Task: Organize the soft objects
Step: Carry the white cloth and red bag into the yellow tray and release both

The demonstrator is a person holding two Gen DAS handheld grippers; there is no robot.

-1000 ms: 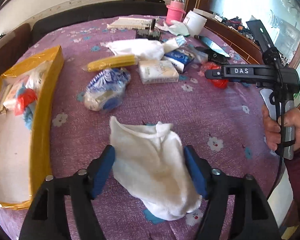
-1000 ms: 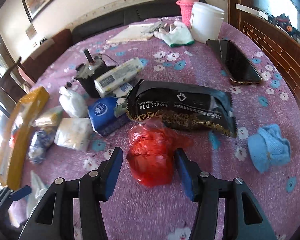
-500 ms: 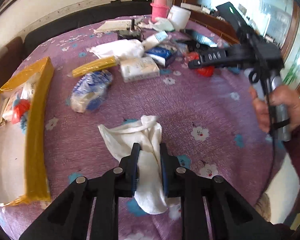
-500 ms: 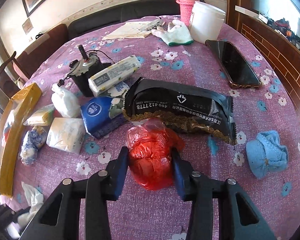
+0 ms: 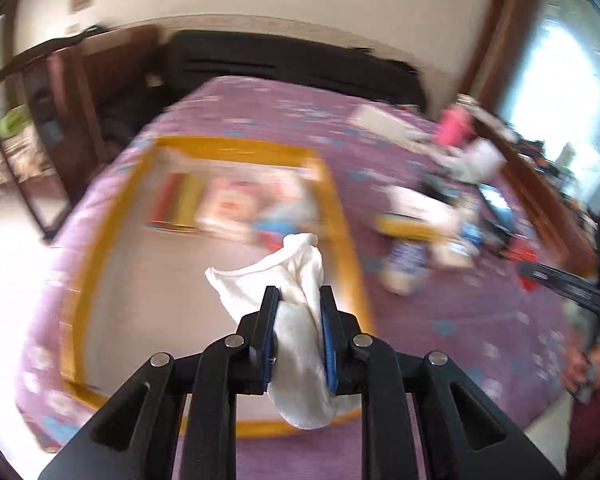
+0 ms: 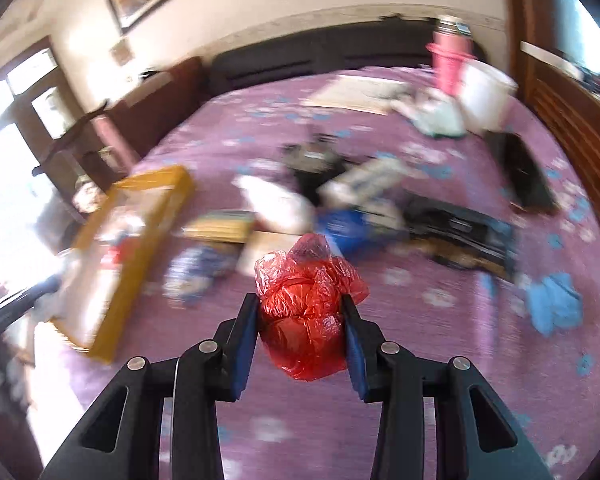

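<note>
White cloth (image 5: 300, 344) is pinched between my left gripper (image 5: 299, 300) pads, bunched upright, its tail hanging below the jaws and a flap fanning out to the left. It's up off the purple flowered bedspread (image 5: 480, 320), in front of the yellow-rimmed box (image 5: 342, 216), which looks blurred. On my other side, the crumpled red plastic bag (image 6: 306, 312) sits squeezed between the right gripper (image 6: 300, 308) pads, clenched from both flanks, its top poking out past the fingertips. It's also clear of the bedspread. Beyond it lie blurred packets, with a blue cloth (image 6: 554, 304) off right.
</note>
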